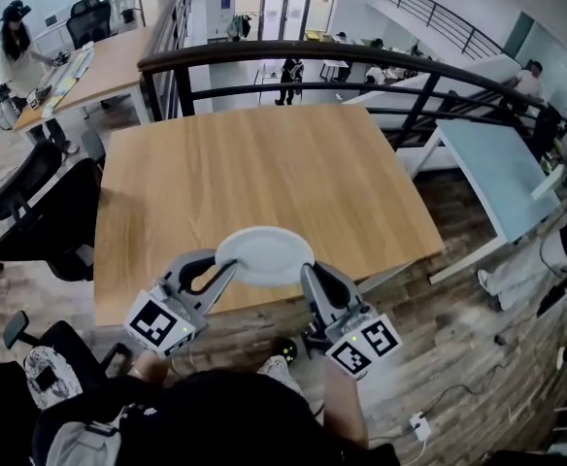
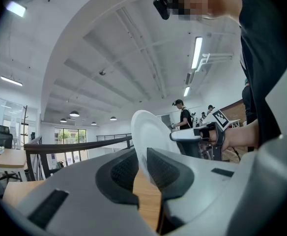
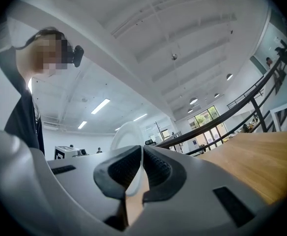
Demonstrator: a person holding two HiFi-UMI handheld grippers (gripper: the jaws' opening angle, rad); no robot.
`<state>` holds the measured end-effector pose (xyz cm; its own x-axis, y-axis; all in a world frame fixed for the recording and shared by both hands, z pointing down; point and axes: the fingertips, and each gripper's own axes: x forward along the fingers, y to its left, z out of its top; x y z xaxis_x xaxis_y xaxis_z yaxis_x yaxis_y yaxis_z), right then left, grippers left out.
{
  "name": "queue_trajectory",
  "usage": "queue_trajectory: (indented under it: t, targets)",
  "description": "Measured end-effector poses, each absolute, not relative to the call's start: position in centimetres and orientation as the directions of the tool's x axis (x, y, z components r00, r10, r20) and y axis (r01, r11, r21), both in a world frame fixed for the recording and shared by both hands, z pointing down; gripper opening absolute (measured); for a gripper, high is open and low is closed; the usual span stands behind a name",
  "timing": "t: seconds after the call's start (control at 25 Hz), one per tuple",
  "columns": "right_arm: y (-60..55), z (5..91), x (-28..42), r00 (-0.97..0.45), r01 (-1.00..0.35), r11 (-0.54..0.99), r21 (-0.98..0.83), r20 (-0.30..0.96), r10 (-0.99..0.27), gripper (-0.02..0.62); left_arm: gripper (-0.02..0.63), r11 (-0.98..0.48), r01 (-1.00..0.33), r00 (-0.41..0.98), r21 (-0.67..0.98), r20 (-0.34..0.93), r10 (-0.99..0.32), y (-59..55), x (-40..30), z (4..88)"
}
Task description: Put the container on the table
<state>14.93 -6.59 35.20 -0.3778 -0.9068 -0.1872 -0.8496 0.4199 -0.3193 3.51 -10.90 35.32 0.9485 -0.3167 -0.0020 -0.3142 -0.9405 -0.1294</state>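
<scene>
Nearest the body in the head view: two grippers side by side, each with a marker cube (image 1: 157,323) at its back. Left gripper (image 1: 227,266) at the left rim of the plate (image 1: 264,255), right gripper (image 1: 308,272) at the right rim, both angled inward and away from the body.

Along the left gripper (image 2: 142,168) itself: jaws nearly together, pinching the plate (image 2: 151,132) by its edge between dark ribbed pads (image 2: 124,171). White rim caught in the narrow slot, most of the disc out beyond the tips. Across the plate from there, the right gripper (image 2: 197,137) and the hand (image 2: 237,136) behind it.

Much the same along the right gripper (image 3: 141,168): jaws closed on the thin rim of the plate (image 3: 128,132), pads (image 3: 156,168) pressed to both faces.

Gripped so from two sides, flat and face up, over the near edge of the table (image 1: 264,163). Touching the wood or just above it: not to be told from any view.

Ahead of the jaws, bare tabletop (image 3: 242,156).

Past the far edge, a dark railing (image 1: 313,58). Left of the table, black chairs (image 1: 41,202); right of it, a pale blue table (image 1: 497,168). Farthest back on the left, a desk (image 1: 109,61) with a person (image 1: 14,51) beside it.
</scene>
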Motion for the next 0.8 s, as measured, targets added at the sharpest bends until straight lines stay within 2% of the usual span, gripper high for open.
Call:
queue_trajectory:
  t: [0.4, 0.8]
  targets:
    - [-10.2, 34.9, 21.3, -0.453, -0.801, 0.495, -0.336, -0.199, -0.869, 0.025, 0.06, -0.906, -0.401, 0.914, -0.134, 0.016, -0.406, -13.8, 9.7, 34.9]
    - [-11.0, 35.3, 28.4, -0.454, -0.777, 0.507, -0.373, -0.225, -0.862, 0.025, 0.06, -0.892, -0.423, 0.901, -0.156, 0.032, -0.433, -14.6, 16.7, 34.7]
